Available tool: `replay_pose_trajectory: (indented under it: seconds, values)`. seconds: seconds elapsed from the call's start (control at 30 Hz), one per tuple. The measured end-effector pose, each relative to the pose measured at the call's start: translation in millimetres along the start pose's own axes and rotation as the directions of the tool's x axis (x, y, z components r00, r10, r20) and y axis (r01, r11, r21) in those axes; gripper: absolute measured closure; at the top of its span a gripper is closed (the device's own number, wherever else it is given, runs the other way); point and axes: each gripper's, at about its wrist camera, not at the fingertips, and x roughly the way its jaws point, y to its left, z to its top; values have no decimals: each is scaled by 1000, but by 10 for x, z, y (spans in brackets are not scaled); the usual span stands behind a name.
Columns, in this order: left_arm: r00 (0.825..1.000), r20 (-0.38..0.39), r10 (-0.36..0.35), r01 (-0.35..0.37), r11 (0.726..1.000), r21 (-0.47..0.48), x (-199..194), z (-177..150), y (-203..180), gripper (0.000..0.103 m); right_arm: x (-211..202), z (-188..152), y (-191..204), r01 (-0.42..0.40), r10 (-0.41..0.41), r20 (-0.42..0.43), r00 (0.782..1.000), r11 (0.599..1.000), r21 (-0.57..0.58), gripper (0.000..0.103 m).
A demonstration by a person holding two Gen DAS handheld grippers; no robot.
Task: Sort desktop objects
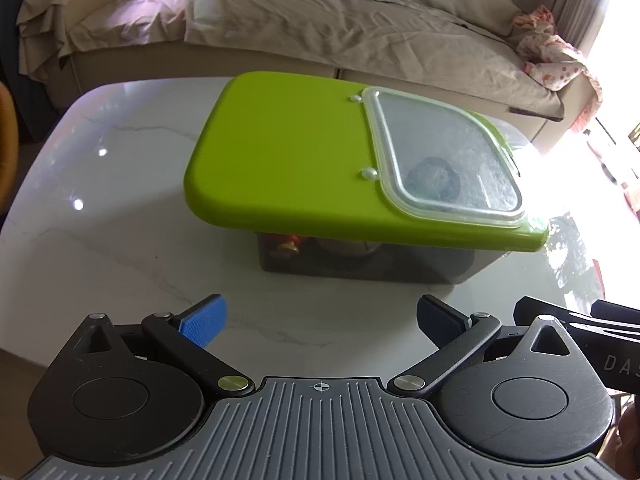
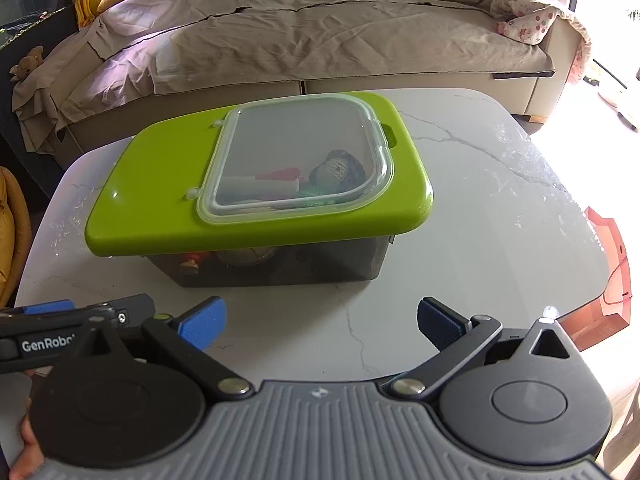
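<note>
White marble-look table (image 2: 480, 216) in front of a beige covered sofa (image 2: 320, 32). Dark translucent plastic storage box (image 2: 320, 264) with a lime-green lid (image 2: 160, 200) and clear hinged window (image 2: 296, 160) sits mid-table toward the far edge, small items inside. Left gripper (image 1: 320, 320) and right gripper (image 2: 320, 320) both over the near edge, blue-padded fingers (image 2: 202, 324) spread wide, holding nothing, apart from the box.

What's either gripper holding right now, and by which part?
Nothing. The left gripper and right gripper are both open and empty, short of the green-lidded storage box on the marble table.
</note>
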Motion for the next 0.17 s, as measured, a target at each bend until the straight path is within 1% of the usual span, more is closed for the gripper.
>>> replay_pose_trajectory:
  seconds: [0.17]
  values:
    - [998,41,50,-51,999,18,-63,-17,-19,0,-56,-16,52,15,-14,46,999,999,-39,0]
